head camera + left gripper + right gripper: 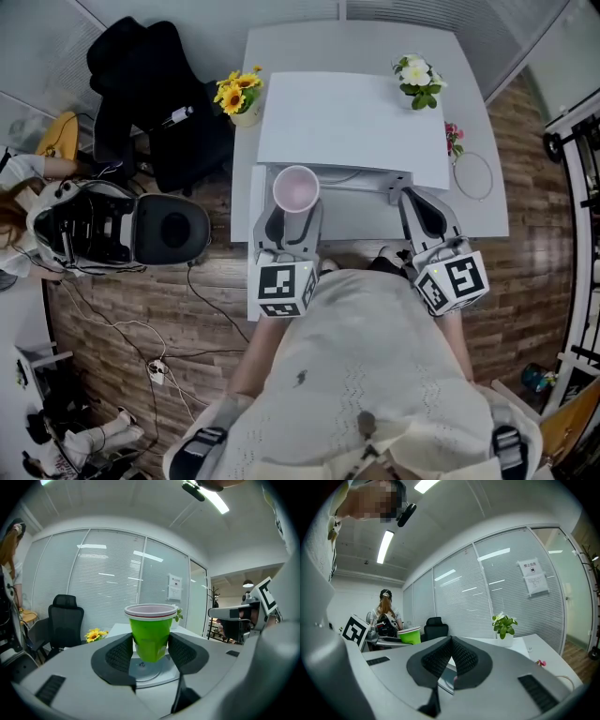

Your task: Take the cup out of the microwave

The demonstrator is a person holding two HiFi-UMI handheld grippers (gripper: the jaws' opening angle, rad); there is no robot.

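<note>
Already your left gripper (293, 210) pinches the green cup (150, 634), lifted at the microwave's (356, 122) front. Your right gripper (451, 654) is pressed together, empty. Setting the cup down likely remains.

Bright, even ceiling light; gripper views bulge, dark-cornered.

- Cup (150, 632): bright green, white rim, pale pink inside.
- Microwave (352, 127) and desk (319, 47): white.
- Sunflowers (236, 92): yellow.
- Office chair (141, 75): black.
- Floor (141, 300): brown wood planks.
- Left tool (151, 651): grey, black mesh-patterned pads (119, 654), black-and-white square markers.
</note>
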